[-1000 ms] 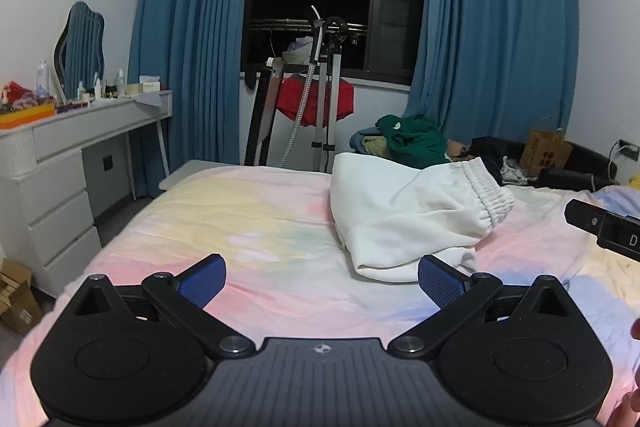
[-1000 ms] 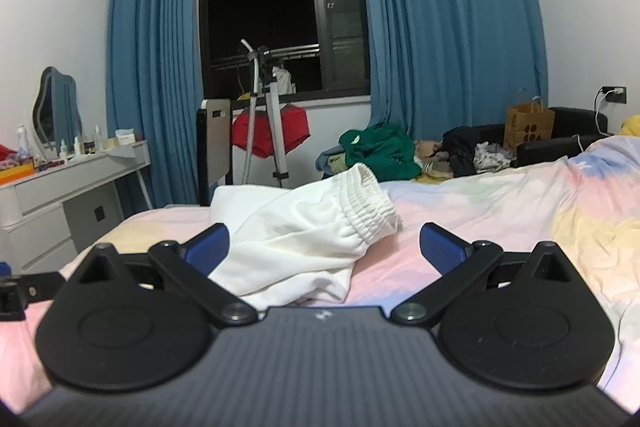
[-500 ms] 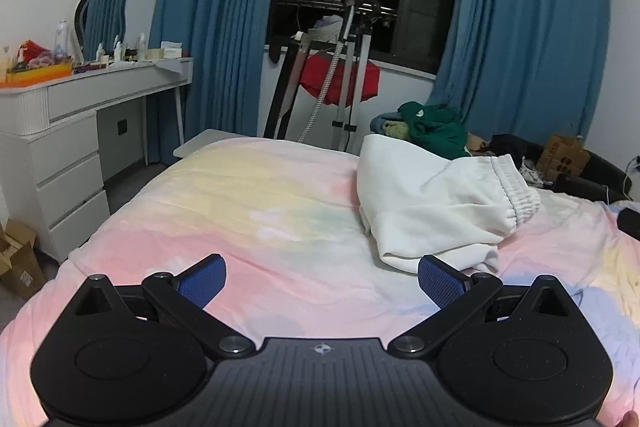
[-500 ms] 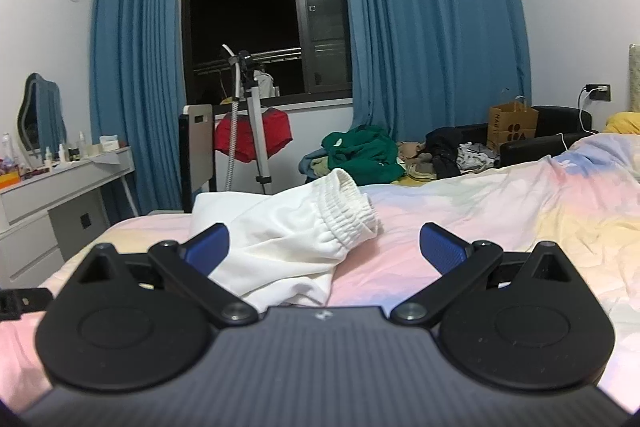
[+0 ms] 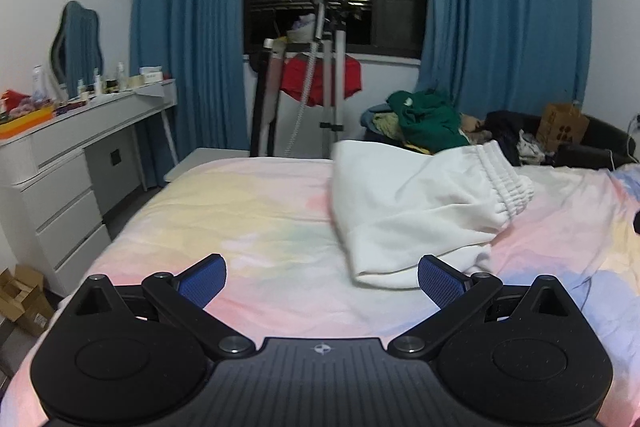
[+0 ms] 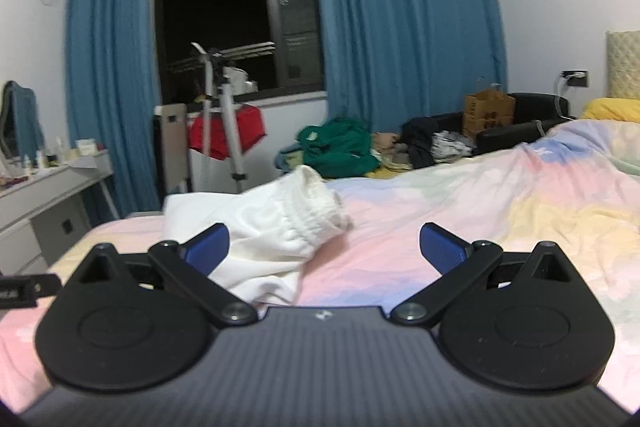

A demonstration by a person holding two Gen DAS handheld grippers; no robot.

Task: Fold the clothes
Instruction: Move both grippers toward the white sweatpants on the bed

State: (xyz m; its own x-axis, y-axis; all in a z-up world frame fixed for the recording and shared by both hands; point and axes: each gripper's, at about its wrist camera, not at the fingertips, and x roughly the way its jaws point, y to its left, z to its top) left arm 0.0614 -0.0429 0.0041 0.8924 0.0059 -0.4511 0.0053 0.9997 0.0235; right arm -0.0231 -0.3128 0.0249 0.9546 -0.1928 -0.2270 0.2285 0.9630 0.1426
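pastel bedsheet (image 5: 260, 211) | white garment (image 5: 416, 203) on it | blue curtains (image 5: 188, 27)

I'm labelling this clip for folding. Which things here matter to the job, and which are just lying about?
Part of the job:
- white elastic-waisted garment on the bed
- pastel multicoloured bedsheet under it
- left gripper, open
- right gripper, open

Just lying about:
- green clothes heap
- brown paper bag
- white dressing table
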